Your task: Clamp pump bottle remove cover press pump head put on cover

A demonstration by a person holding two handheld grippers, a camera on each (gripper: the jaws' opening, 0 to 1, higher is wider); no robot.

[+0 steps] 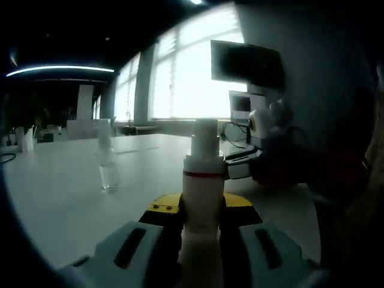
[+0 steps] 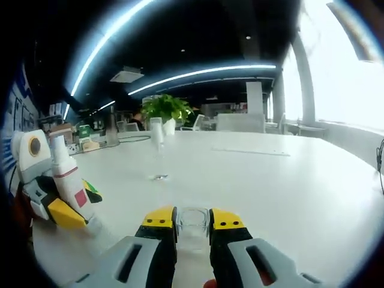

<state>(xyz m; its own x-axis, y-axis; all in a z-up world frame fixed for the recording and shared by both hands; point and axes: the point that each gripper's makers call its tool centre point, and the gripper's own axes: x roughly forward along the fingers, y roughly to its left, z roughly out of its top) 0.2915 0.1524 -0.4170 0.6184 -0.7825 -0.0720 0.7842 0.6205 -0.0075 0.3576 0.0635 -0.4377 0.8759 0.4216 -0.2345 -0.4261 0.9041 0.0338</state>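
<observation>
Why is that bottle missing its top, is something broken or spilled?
Nothing looks broken or spilled. The pump bottle is clamped upright in the left gripper, pump head bare, because its clear cover is off and held in the right gripper. A slim clear bottle stands upright on the table.

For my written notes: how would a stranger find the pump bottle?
On the white table, find the left gripper. The pump bottle stands clamped between its jaws: opaque white with a red band, unlike the clear container standing alone farther off.
</observation>
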